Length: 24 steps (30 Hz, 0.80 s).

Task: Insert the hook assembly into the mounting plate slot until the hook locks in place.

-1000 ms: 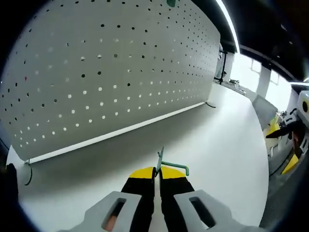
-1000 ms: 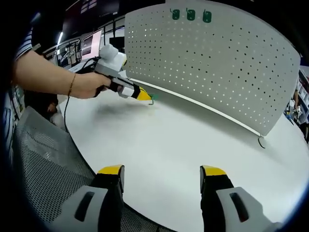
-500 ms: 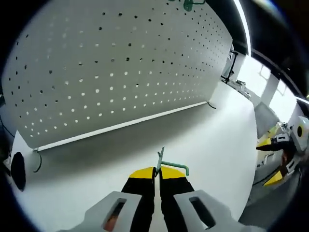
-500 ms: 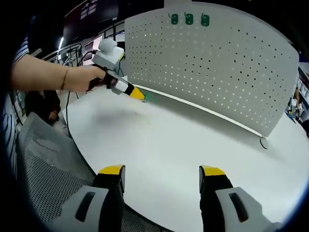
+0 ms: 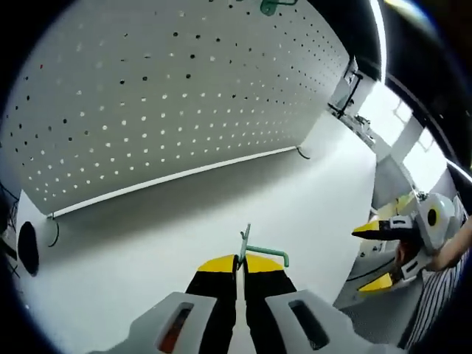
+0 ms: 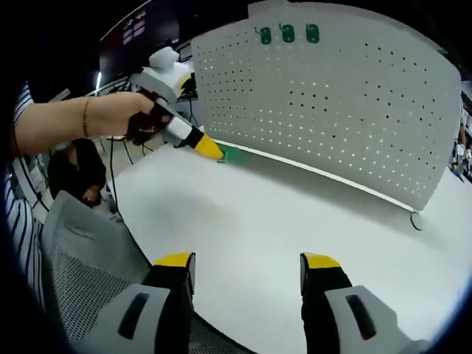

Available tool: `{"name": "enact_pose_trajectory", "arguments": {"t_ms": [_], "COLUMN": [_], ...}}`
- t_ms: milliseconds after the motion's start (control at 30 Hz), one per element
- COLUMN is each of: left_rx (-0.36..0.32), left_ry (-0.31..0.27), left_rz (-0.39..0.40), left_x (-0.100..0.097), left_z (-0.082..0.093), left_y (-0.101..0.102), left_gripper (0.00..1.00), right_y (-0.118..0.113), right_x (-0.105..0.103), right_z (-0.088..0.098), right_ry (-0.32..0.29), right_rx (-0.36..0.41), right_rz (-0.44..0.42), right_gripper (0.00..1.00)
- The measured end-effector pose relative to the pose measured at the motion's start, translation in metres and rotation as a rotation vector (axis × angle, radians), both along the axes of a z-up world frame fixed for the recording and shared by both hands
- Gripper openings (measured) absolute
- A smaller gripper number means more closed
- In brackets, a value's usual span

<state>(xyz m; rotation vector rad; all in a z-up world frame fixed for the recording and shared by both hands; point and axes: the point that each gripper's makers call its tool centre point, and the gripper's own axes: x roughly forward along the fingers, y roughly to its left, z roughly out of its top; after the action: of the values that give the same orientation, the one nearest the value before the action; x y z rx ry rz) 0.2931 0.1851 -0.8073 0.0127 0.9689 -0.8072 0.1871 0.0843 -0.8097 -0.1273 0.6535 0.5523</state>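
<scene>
The left gripper [image 5: 241,263] is pinching a green hook [image 5: 258,251] between closed jaws above the white tabletop [image 5: 221,206]. The white pegboard [image 5: 169,96] is standing ahead. The right gripper [image 5: 380,254] is hovering far right.

Your left gripper view faces the pegboard [image 5: 169,96] closely; your right gripper view looks across the white table [image 6: 295,221] at that pegboard.

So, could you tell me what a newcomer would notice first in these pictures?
Probably the big white pegboard standing along the far edge of the white table, with three green hooks near its top edge. Next, the left tool, shut on a green hook, held above the table.
</scene>
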Motion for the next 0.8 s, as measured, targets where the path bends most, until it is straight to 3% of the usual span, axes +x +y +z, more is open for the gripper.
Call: {"name": "enact_pose_trajectory", "arguments": {"t_ms": [167, 300, 500, 633, 733, 800], "left_rx": [0.042, 0.068, 0.09, 0.089, 0.041, 0.036], "left_ry": [0.104, 0.133, 0.247, 0.243, 0.327, 0.344], "left_rz": [-0.056, -0.091, -0.15, -0.172, -0.153, -0.151], "left_x": [-0.026, -0.039, -0.065, -0.07, -0.079, -0.081], "left_z": [-0.001, -0.002, -0.014, -0.015, -0.015, -0.016], "left_y": [-0.004, -0.008, -0.018, -0.026, -0.031, -0.03], "left_gripper": [0.01, 0.01, 0.01, 0.01, 0.01, 0.01], "right_y": [0.028, 0.045, 0.06, 0.064, 0.063, 0.066], "right_x": [0.009, 0.01, 0.005, 0.005, 0.012, 0.013], "right_z": [0.015, 0.013, 0.008, 0.007, 0.012, 0.013], "right_ry": [-0.067, -0.061, -0.069, -0.076, -0.166, -0.206], "right_rx": [-0.033, -0.05, -0.118, -0.155, -0.25, -0.306], "right_rz": [0.127, 0.196, 0.296, 0.327, 0.373, 0.422], "right_gripper": [0.45, 0.42, 0.37, 0.33, 0.3, 0.25]}}
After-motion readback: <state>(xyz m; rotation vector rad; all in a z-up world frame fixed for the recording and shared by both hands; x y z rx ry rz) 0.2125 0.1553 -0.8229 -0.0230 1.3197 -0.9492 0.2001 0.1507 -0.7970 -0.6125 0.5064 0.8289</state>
